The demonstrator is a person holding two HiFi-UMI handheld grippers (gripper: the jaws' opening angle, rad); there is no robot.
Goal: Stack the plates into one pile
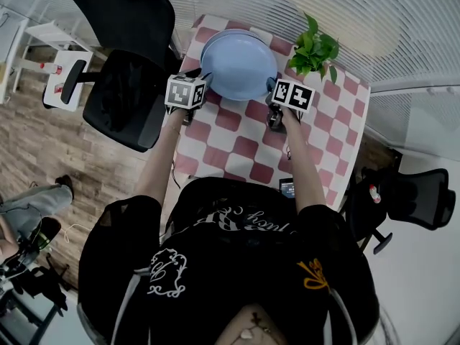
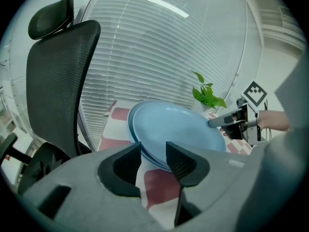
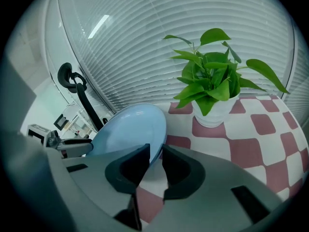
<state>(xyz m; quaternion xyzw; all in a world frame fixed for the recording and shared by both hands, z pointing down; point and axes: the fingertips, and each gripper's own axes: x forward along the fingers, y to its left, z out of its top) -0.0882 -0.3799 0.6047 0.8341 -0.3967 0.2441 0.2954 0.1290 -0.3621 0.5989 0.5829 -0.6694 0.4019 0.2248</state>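
Here, two light blue plates lie one in the other at the far end of the worktop [image 1: 237,149], which is covered with a cloth of red and white squares. The upper plate [image 1: 238,65] sits a little shifted to the right, so the rim of the lower plate [image 2: 131,123] shows as a thin crescent at the left.

The left tongs [image 2: 153,148] stand at the left rim of the pile. Their jaws are spread, and the rims of both plates pass across the gap between them without the pads pressing on them. One jaw is outside the rim and the other reaches over the plate.

The right tongs [image 3: 154,149] stand at the opposite rim. Their jaws are drawn near to each other, leaving only a narrow slit. At the tips this slit is filled by the rim of the upper plate, so they pinch it. In the left gripper view, one grey finger [image 2: 221,122] of the right tongs lies on that rim.

Near the plates, at the far right corner of the worktop, a green leafy plant [image 3: 212,81] grows in a white pot [image 3: 218,116], which does not touch them. A black mesh office chair [image 1: 126,85] stands at the left of the worktop, and white blinds [image 2: 159,57] cover the wall behind. Another black chair [image 1: 411,196] stands at the right, well apart.
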